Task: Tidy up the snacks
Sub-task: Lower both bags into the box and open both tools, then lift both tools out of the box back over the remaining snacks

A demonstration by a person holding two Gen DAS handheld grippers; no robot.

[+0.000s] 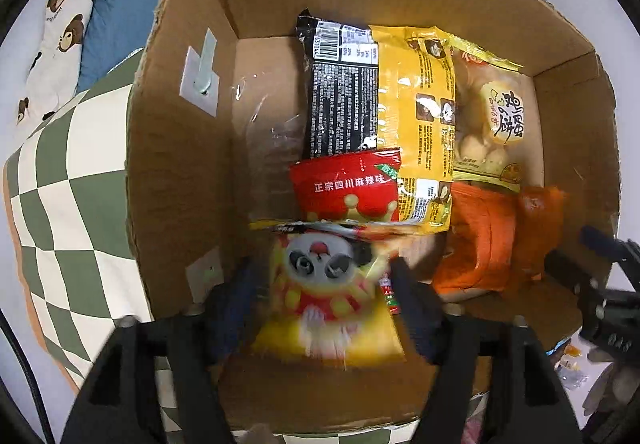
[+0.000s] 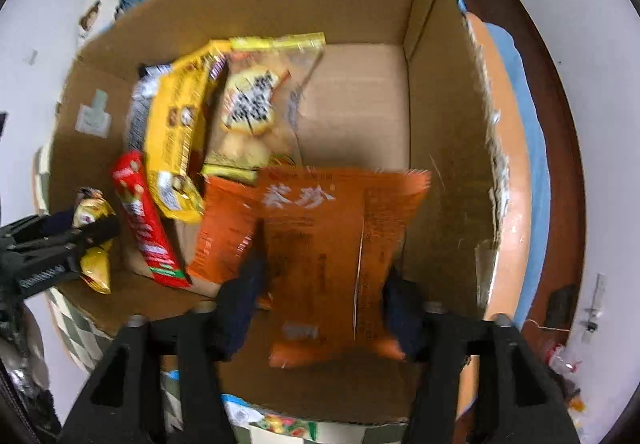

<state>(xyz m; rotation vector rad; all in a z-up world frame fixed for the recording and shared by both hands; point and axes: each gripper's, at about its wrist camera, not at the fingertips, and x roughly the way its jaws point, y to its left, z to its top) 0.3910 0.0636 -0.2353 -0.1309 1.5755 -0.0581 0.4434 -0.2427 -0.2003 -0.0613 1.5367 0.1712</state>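
Both sets of fingers spread over cardboard box (image 1: 180, 164): left gripper (image 1: 324, 296) releasing panda packet (image 1: 328, 308), right gripper (image 2: 324, 304) orange packet (image 2: 328, 244), both at 6 o'clock. Could land crooked, crushing earlier snacks.

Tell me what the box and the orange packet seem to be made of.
Box: brown corrugated cardboard, matte, by its ragged torn rim and folded corners. Orange packet: probably thin plastic film, slightly glossy, by its crinkled printed face and back seam; blur leaves the finish uncertain.

A home bedroom: a bed with blue sheet (image 1: 120, 4), bear-print pillow (image 1: 60, 36), checked quilt (image 1: 60, 172); a cardboard box (image 1: 180, 164) rests on it.
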